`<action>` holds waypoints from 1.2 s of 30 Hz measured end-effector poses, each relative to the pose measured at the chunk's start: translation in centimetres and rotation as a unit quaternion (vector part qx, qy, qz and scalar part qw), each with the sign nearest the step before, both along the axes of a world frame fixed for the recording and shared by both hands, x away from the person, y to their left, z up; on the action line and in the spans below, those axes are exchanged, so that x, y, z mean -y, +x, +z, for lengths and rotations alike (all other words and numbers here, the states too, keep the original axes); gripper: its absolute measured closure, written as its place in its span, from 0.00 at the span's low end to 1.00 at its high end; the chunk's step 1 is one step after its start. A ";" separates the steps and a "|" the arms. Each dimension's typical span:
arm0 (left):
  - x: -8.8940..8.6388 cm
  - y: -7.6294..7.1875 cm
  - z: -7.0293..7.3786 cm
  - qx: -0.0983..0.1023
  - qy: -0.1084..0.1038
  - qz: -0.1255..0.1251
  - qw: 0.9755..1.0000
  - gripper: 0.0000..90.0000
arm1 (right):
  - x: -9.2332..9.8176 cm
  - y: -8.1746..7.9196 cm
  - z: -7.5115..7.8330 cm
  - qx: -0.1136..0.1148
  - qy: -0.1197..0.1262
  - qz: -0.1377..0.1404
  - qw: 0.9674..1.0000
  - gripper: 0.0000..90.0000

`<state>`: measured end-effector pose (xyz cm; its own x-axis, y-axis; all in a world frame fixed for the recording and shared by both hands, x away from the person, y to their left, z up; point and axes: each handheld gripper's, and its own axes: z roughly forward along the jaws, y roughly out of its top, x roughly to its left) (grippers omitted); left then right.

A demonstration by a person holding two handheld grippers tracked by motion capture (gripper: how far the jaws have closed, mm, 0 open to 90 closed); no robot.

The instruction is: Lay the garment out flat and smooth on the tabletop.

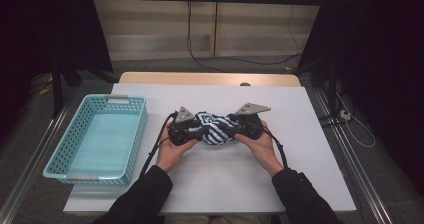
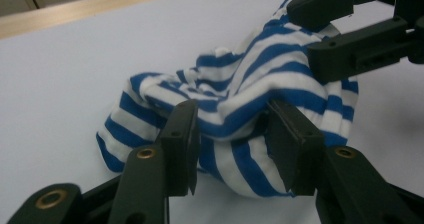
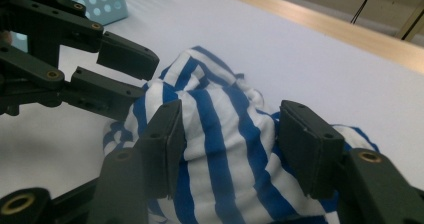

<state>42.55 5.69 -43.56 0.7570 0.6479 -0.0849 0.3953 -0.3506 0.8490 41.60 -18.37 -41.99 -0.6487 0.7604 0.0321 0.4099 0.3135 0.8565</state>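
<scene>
Midway across the white table (image 1: 280, 184), right of the turquoise basket (image 1: 131, 134), your bunched blue-and-white striped cloth (image 1: 214, 127) lies in a soft heap. Your left gripper (image 2: 232, 134) has a fold between its jaws, which look pressed into the fabric; your right gripper (image 3: 230, 139) straddles the opposite side likewise, though whether its pads truly bite is hard to tell from this angle. Expect the cloth to be light, limp and shapeless (it will sag and slip through a shallow pinch). Take hold on thick gathered folds at opposite ends, not a single loose layer.
</scene>
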 end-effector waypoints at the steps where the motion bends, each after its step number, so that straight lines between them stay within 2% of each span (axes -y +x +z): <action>1: 0.1 0.0 -0.1 -0.003 0.003 -0.002 1.000 0.64 | 0.0 0.0 -0.2 -0.005 0.002 -0.006 1.000 0.56; 4: 0.5 -0.3 -0.5 -0.007 0.005 -0.008 1.000 0.69 | 0.2 -0.3 -0.3 -0.014 0.003 -0.003 1.000 0.72; 5: 0.6 -0.3 -0.6 -0.007 0.017 -0.008 1.000 0.70 | 0.1 -0.6 -0.5 -0.015 0.000 0.000 1.000 0.76; 8: 0.9 -0.6 -0.9 -0.011 0.020 -0.010 1.000 0.70 | 0.0 -1.2 -0.9 -0.008 -0.013 0.007 1.000 0.87; 10: 0.8 -0.6 -0.8 -0.011 0.022 -0.011 1.000 0.70 | 0.1 -1.7 -0.6 -0.005 -0.019 0.010 1.000 0.96; 11: 0.8 -0.6 -0.8 -0.015 0.018 -0.012 1.000 0.71 | 0.2 -1.8 -0.5 -0.007 -0.017 0.013 1.000 0.98; 12: 0.8 -0.7 -0.9 -0.020 0.015 -0.006 1.000 0.72 | 0.2 -2.1 -0.5 -0.007 -0.017 0.017 1.000 0.99; 15: 0.9 -0.9 -1.0 -0.017 0.030 -0.017 0.999 0.75 | 0.2 -3.2 -0.6 -0.008 -0.024 0.027 0.999 1.00; 19: 1.0 -1.2 -0.9 -0.011 0.035 -0.023 0.999 0.86 | 0.3 -4.6 -0.8 -0.014 -0.029 0.044 0.999 1.00; 20: 0.9 -1.2 -0.7 -0.009 0.043 -0.036 0.998 0.88 | 0.3 -4.9 -1.0 -0.018 -0.030 0.046 0.998 1.00; 23: 0.9 -1.4 -0.5 -0.012 0.043 -0.049 0.998 0.93 | 0.5 -5.9 -1.6 -0.024 -0.034 0.056 0.998 1.00; 27: 1.2 -1.8 -0.3 -0.012 0.038 -0.056 0.998 0.94 | 0.4 -6.8 -2.3 -0.035 -0.040 0.068 0.996 1.00; 31: 1.2 -2.2 -0.3 -0.006 0.053 -0.068 0.996 0.96 | 0.0 -7.2 -2.7 -0.036 -0.046 0.071 0.996 1.00; 33: 1.1 -2.3 -0.3 -0.012 0.057 -0.074 0.996 0.97 | 0.1 -7.0 -2.8 -0.039 -0.041 0.073 0.996 1.00; 34: 0.9 -2.3 -0.4 -0.019 0.067 -0.081 0.994 0.97 | 0.2 -6.9 -2.8 -0.041 -0.039 0.072 0.996 1.00; 35: 0.9 -2.3 -0.5 -0.022 0.065 -0.081 0.994 0.97 | 0.3 -6.8 -2.8 -0.041 -0.032 0.072 0.996 0.98; 36: 0.9 -2.4 -0.7 -0.028 0.072 -0.084 0.994 0.97 | 0.3 -6.8 -2.7 -0.042 -0.030 0.073 0.996 0.94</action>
<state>40.18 4.79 -44.28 0.8519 0.5217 -0.0453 0.3661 -0.5315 0.7638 34.81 -18.69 -44.74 -0.7493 0.6605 0.0474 0.4252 0.4250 0.7991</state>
